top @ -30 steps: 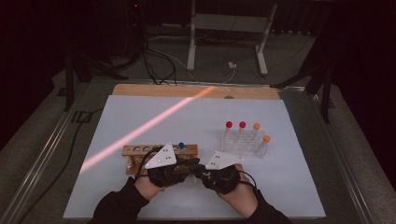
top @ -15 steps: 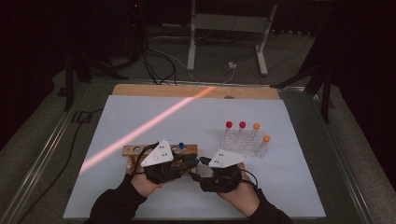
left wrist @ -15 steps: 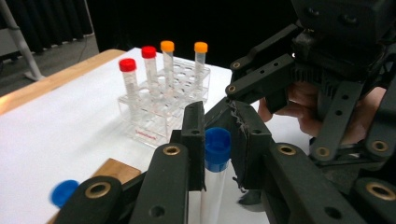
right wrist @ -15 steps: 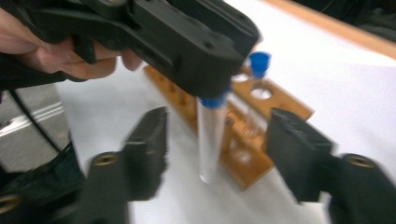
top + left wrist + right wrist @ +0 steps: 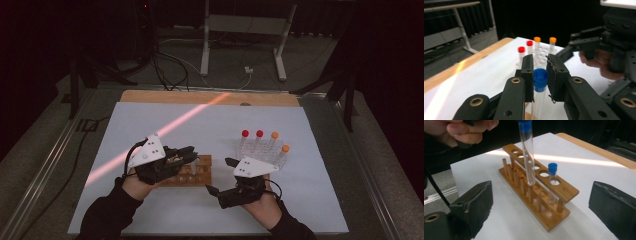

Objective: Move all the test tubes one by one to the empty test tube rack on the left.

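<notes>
Above wooden rack, clear blue-capped tube

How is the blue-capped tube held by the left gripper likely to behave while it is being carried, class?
The blue-capped tube looks clear, thin-walled and empty, so it is probably light and stiff, perhaps breakable if squeezed hard. Its smooth round wall could slip between the left gripper pads, which clamp just under the cap. Laid on the table, it would likely roll; the wooden rack keeps such tubes upright.
</notes>
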`<state>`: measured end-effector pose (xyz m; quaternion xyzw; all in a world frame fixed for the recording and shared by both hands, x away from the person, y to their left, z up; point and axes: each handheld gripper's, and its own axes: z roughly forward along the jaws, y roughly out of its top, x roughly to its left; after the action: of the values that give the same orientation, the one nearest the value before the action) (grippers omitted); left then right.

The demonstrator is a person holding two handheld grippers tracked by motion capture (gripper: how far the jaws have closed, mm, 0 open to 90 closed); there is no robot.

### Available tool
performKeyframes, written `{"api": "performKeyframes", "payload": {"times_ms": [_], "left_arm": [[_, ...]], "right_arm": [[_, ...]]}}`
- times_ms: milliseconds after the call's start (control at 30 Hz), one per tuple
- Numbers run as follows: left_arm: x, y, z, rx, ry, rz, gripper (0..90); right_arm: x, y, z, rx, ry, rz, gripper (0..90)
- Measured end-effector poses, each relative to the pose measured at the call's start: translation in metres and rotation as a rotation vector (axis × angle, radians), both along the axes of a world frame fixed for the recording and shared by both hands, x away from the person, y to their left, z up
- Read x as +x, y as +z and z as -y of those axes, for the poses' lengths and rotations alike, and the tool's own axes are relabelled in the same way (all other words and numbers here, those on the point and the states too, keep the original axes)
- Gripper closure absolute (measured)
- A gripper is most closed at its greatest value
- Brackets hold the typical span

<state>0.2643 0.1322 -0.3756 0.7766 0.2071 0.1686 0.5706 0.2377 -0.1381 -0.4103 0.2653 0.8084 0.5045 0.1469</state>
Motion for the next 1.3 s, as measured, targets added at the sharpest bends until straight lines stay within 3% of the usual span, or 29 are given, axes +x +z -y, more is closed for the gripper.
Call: {"api": "performKeyframes", "payload": {"times_ms": [333, 667, 867, 1300], "left_arm": [[0.014, -0.003, -0.009, 0.016, 0.069, 0.017, 77.8], [0.034, -0.016, -0.015, 0.000, 0.118, -0.016, 77.8], [0.038, -0.027, -0.012, -0.001, 0.119, -0.041, 77.8], [0.043, -0.052, -0.003, 0.055, 0.110, -0.100, 77.7]], "right_arm": [[0.000, 0.000, 0.000, -0.003, 0.004, 0.006, 3.2], [0.000, 0.001, 0.002, -0.003, -0.005, 0.018, 3.3], [0.001, 0.001, 0.003, 0.005, -0.005, 0.013, 3.3], [0.000, 0.001, 0.004, 0.002, -0.001, 0.015, 3.3]]}}
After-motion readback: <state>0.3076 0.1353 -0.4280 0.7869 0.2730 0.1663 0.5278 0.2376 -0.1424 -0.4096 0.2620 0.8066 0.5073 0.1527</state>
